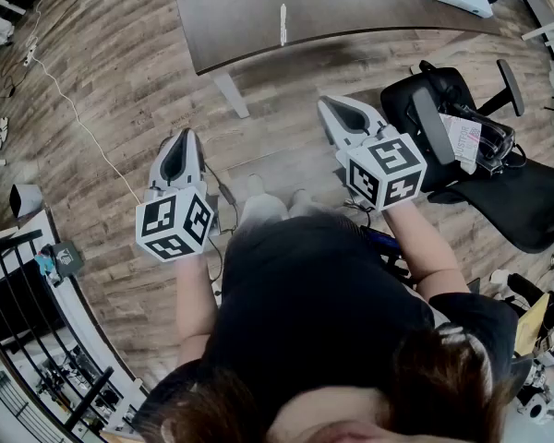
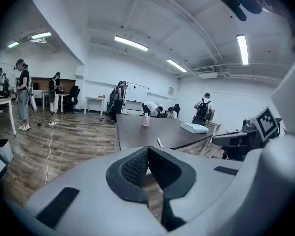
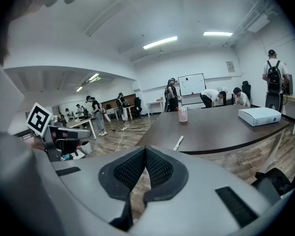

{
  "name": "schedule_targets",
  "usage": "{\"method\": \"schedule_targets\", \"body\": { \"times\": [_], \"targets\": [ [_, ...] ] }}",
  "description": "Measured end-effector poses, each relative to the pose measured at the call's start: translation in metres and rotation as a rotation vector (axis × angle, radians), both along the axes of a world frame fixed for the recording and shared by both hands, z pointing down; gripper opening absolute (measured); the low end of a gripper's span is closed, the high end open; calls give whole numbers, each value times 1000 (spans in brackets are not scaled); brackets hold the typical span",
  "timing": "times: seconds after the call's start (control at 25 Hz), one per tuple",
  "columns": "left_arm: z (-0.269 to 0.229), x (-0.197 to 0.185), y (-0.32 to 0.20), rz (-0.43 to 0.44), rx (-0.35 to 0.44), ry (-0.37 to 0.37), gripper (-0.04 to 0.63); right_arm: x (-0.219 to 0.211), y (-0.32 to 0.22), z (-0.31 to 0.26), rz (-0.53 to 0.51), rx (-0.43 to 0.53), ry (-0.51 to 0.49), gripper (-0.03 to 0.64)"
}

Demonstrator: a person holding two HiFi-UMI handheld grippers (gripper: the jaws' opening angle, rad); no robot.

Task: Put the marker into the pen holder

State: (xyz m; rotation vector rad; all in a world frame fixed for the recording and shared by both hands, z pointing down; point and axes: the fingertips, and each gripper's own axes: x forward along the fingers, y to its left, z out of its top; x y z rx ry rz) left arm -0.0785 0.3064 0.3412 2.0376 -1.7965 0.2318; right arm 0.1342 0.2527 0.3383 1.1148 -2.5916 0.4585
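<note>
A white marker (image 1: 283, 23) lies near the front edge of a dark brown table (image 1: 351, 7). It also shows as the marker (image 2: 159, 142) in the left gripper view and the marker (image 3: 178, 143) in the right gripper view. The pinkish pen holder (image 2: 145, 120) stands farther back on the table, seen again as the pen holder (image 3: 183, 115); the head view does not show it. My left gripper (image 1: 188, 135) and right gripper (image 1: 323, 101) hang in front of the person, short of the table. The left gripper (image 2: 148, 149) and the right gripper (image 3: 145, 149) are both shut with nothing between the pads.
A black office chair (image 1: 462, 146) stands just right of the right gripper. A white box (image 3: 259, 116) lies on the table's right part. The table leg (image 1: 229, 90) is ahead of the left gripper. A cable (image 1: 83, 123) crosses the wooden floor at left. Several people stand far off.
</note>
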Motion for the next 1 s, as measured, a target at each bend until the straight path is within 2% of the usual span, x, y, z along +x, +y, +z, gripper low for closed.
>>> {"method": "schedule_targets", "body": {
  "times": [0.24, 0.6, 1.0],
  "targets": [
    [0, -13, -4, -15, 8, 5, 28, -12, -8, 3, -2, -3, -3, 18],
    [3, -20, -13, 9, 17, 5, 28, -20, -16, 15, 28, -47, -26, 18],
    [13, -55, -18, -6, 1, 1, 28, -49, -40, 33, 51, -83, -3, 23]
  ]
}}
